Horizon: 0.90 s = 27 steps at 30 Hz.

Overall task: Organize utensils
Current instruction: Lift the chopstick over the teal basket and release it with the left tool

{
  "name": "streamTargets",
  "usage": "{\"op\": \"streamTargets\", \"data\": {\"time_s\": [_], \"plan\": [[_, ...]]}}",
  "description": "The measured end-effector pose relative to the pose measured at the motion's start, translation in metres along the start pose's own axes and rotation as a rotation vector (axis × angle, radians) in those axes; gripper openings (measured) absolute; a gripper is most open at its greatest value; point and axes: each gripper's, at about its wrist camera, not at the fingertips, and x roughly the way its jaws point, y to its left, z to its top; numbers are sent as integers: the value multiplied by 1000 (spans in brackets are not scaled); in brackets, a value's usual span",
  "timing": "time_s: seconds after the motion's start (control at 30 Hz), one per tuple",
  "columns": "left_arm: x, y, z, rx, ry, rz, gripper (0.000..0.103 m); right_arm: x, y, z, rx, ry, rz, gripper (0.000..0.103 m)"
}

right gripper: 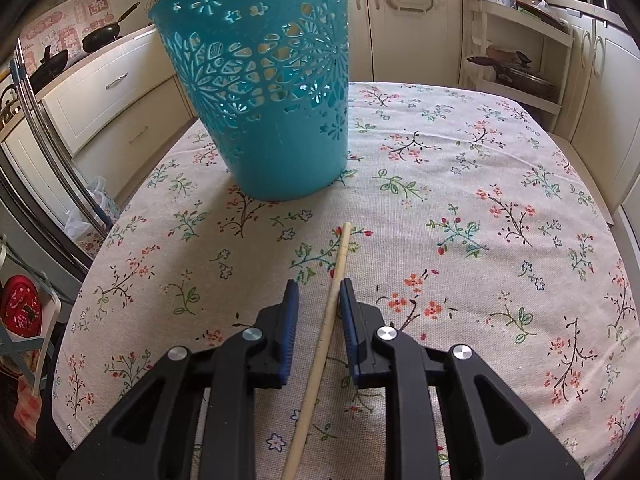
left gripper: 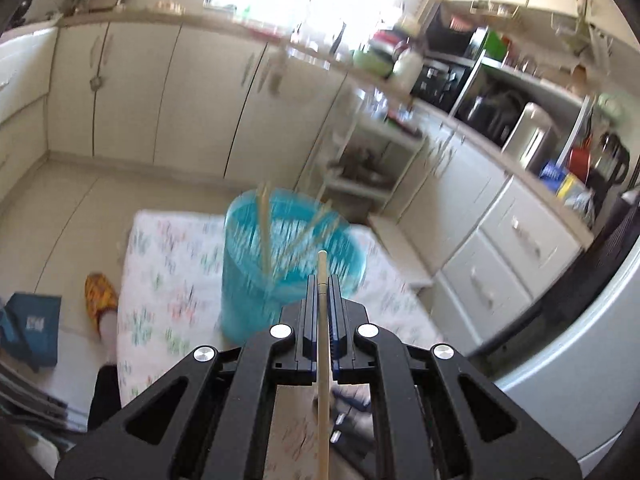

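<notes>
Left gripper (left gripper: pixel 323 280) clamps chopstick (left gripper: pixel 322 360) (basket (left gripper: pixel 248 280) beyond)

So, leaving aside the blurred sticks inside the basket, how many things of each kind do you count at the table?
teal basket: 1
wooden chopsticks outside it: 2 (one clamped in the left gripper jaws, one lying on the tablecloth between the open right gripper jaws)
Total: 3

Floral tablecloth (right gripper: pixel 460 184) covers the desk. Cream cabinets (right gripper: pixel 120 100) at left of frame. Black wok (right gripper: pixel 102 36) on counter, upper left. White shelf rack (right gripper: pixel 516 60), upper right, holds a lidded pot (right gripper: pixel 520 76).
</notes>
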Motion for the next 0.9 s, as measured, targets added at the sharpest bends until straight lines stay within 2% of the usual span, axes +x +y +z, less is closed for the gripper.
{"op": "streamTargets", "data": {"time_s": [0.2,0.37,0.5,0.63,0.9], "plan": [[-14,-20,62,23,-172,6,4,0,-4,1,11,-1,13,22],[2,-26,96,26,-297,85,5,0,-7,1,27,-3,30,22],[35,-18,104,20,-320,163,5,1,-10,1,39,-4,44,22],[59,-5,103,-2,-318,201,5,1,-12,1,48,-4,55,22],[76,12,97,-34,-327,218,5,1,-18,2,57,-4,68,22]]}}
